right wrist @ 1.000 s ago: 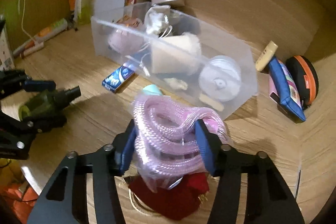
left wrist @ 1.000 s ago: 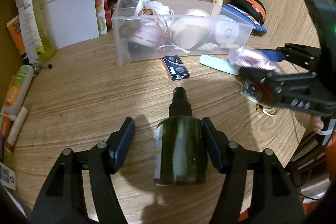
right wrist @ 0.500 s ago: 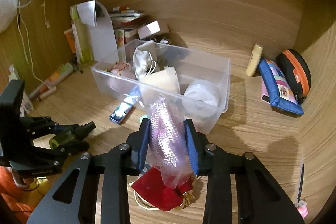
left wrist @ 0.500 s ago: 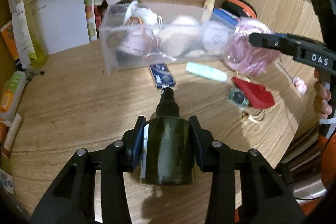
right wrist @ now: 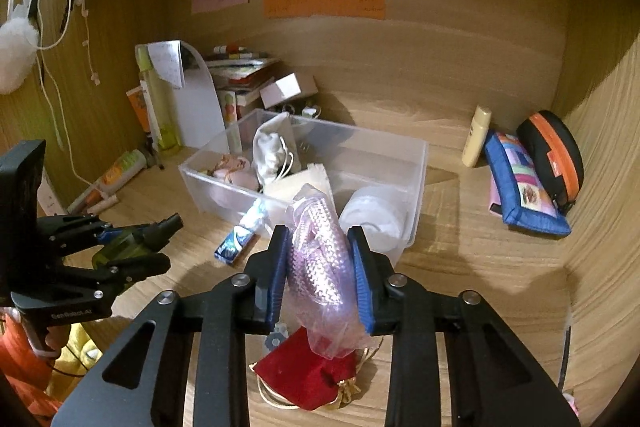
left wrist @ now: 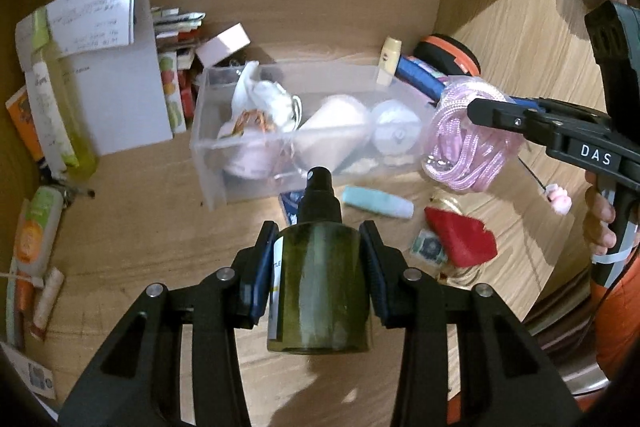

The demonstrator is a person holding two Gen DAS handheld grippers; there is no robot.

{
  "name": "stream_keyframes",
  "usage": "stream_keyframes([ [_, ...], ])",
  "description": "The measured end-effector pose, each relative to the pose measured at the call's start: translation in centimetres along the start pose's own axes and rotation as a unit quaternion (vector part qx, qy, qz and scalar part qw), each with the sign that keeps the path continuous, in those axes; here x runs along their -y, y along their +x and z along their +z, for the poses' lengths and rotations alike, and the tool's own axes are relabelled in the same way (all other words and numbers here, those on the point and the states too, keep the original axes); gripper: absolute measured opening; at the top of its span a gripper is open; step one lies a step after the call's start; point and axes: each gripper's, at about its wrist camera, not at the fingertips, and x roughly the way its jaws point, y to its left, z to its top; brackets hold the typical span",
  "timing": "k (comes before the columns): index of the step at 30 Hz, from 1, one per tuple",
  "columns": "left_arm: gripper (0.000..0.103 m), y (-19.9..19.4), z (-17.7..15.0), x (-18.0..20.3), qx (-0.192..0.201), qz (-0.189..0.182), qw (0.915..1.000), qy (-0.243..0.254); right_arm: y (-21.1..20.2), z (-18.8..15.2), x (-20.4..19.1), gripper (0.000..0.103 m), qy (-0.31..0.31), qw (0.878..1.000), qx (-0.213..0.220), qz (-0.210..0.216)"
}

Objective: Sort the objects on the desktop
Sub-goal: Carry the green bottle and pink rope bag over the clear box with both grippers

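My left gripper [left wrist: 318,231] is shut on a dark green spray bottle [left wrist: 320,287], held off the wooden desk with its black nozzle pointing at the clear plastic bin [left wrist: 208,155]. From the right wrist view the bottle [right wrist: 120,247] hangs at the left. My right gripper [right wrist: 317,233] is closing, its blue pads pressing a clear bag of pink cord [right wrist: 320,267] lifted above the desk in front of the bin [right wrist: 416,163]. That bag [left wrist: 464,155] hangs at the bin's right end. The bin holds a white pouch, a pink item and a round white case.
A red pouch [right wrist: 304,375] lies under the right gripper. A blue gum pack [right wrist: 236,243] and a mint tube [left wrist: 376,203] lie before the bin. At the right lie a blue pencil case [right wrist: 520,183] and an orange-trimmed case [right wrist: 556,155]. Books and a green bottle [left wrist: 60,115] stand back left.
The left gripper shut on the spray bottle and raised it off the desk. The right gripper squeezed the bag of pink cord tighter and lifted it clear of the red pouch.
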Motion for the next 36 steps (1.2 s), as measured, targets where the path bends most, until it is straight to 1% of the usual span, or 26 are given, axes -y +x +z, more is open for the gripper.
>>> stream_keyframes([
  [5,0.041,0.4,1.2,0.2,0.002,-0.002,1.0,0.005,-0.8,1.2,0.3,0.027,-0.004,1.0,0.011,0.002],
  [12,0.041,0.8,3.3,-0.3,0.008,-0.005,0.9999,0.004,-2.2,3.3,1.1,0.027,-0.008,1.0,0.027,-0.012],
  [19,0.041,1.4,5.5,-1.5,0.009,-0.007,0.9999,-0.005,-2.1,5.3,1.5,0.027,-0.013,0.999,0.036,-0.015],
  [22,0.041,1.8,6.5,-2.1,0.011,-0.006,0.9999,-0.009,-1.4,6.0,1.7,0.027,-0.015,0.999,0.037,-0.011],
  [30,0.041,2.7,9.1,-4.4,0.018,0.014,0.9995,-0.023,1.4,8.0,1.5,0.027,-0.028,0.999,0.032,0.004],
  [36,0.041,4.5,10.4,-6.7,0.01,0.031,0.9985,-0.045,4.5,9.2,1.4,0.027,-0.043,0.999,0.019,0.006],
])
